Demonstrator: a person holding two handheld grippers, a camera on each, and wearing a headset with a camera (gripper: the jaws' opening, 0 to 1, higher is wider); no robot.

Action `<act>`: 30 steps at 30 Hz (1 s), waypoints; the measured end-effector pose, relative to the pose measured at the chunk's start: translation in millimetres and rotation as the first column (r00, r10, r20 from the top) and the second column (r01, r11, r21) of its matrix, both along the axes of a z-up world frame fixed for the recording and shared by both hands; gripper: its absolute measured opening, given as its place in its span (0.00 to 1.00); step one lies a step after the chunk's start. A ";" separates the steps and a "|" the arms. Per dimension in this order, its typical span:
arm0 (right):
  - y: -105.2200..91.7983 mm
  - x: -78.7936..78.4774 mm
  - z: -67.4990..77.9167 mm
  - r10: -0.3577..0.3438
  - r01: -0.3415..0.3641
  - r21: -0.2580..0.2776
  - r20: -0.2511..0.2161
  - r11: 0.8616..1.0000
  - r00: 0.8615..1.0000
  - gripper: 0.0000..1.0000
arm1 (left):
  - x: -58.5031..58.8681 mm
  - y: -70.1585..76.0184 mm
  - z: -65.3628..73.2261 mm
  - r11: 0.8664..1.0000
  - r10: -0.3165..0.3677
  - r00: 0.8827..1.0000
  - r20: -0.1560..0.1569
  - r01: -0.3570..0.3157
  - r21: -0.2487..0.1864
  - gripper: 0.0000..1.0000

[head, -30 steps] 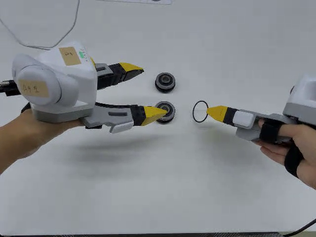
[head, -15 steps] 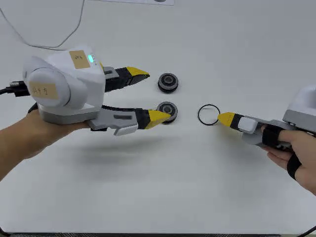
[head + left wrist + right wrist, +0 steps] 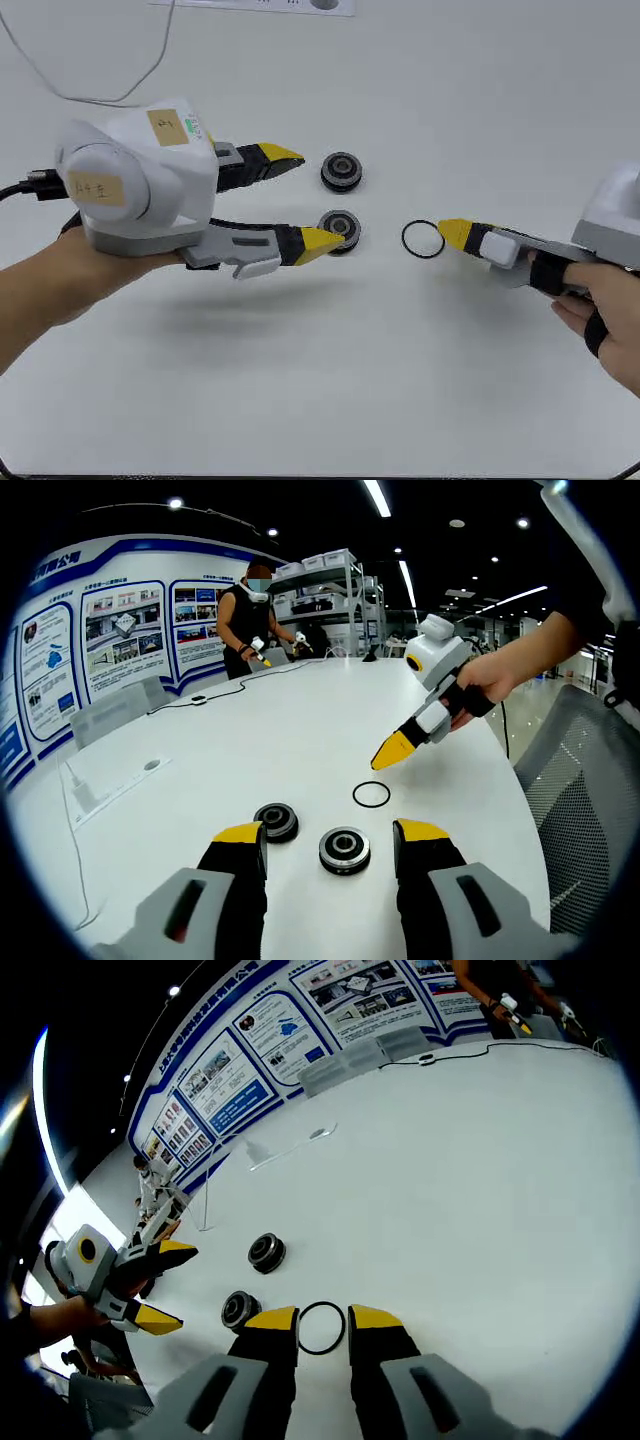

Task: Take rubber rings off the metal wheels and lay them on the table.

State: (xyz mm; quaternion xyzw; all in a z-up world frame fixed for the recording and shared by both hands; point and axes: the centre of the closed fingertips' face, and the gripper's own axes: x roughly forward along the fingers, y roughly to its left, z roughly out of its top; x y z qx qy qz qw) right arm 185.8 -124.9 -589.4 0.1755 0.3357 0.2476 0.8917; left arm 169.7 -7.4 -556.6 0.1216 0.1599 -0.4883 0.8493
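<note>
Two black-rimmed metal wheels sit mid-table, one farther (image 3: 341, 171) and one nearer (image 3: 340, 228). A thin black rubber ring (image 3: 404, 240) lies flat on the table to the right of the nearer wheel. My left gripper (image 3: 303, 198) is open, its yellow tips either side of the nearer wheel (image 3: 344, 849) without touching it. The right gripper (image 3: 455, 233) points at the ring from the right. In its own view the right gripper (image 3: 323, 1318) is slightly open, with the ring (image 3: 321, 1304) lying just ahead of the gap.
The white table (image 3: 330, 380) has bare surface toward me. A thin cable (image 3: 130, 90) loops at the far left. A white strip (image 3: 300, 5) lies at the far edge. A person (image 3: 250, 610) stands at the table's far end.
The right gripper has drawn back a little to the right, and the ring now lies slightly farther from the nearer wheel. The left gripper has hardly moved.
</note>
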 end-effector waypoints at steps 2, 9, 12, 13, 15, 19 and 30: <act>8.6 2.3 12.5 0.041 -0.044 0.031 0.081 0.999 0.996 0.25 | 0.5 -1.9 -3.0 1.000 -0.003 1.000 0.000 0.003 0.012 0.49; 23.7 -4.5 13.7 0.115 -0.121 0.053 0.099 0.991 0.988 0.30 | 3.2 -9.6 -18.4 0.998 -0.029 1.000 0.002 0.029 0.062 0.37; 27.0 -6.9 11.0 0.128 -0.134 0.062 0.091 0.989 0.988 0.30 | 3.7 -15.0 -24.2 0.998 -0.036 0.999 -0.021 0.037 0.056 0.36; 27.4 -7.4 10.5 0.133 -0.139 0.059 0.091 0.989 0.987 0.30 | 3.7 -16.1 -25.9 0.997 -0.039 0.999 -0.022 0.041 0.061 0.35; 28.3 -8.3 8.5 0.144 -0.149 0.055 0.084 0.987 0.986 0.29 | 2.6 -19.2 -29.4 0.996 -0.050 0.998 -0.028 0.051 0.066 0.34; 28.8 -7.2 6.4 0.151 -0.156 0.061 0.082 0.986 0.985 0.29 | 1.7 -23.1 -34.6 0.995 -0.063 0.997 -0.033 0.066 0.079 0.31; 34.2 -11.1 2.5 0.161 -0.166 0.086 0.069 0.982 0.985 0.30 | 1.3 -19.4 -39.7 0.992 -0.071 0.997 -0.038 0.074 0.102 0.25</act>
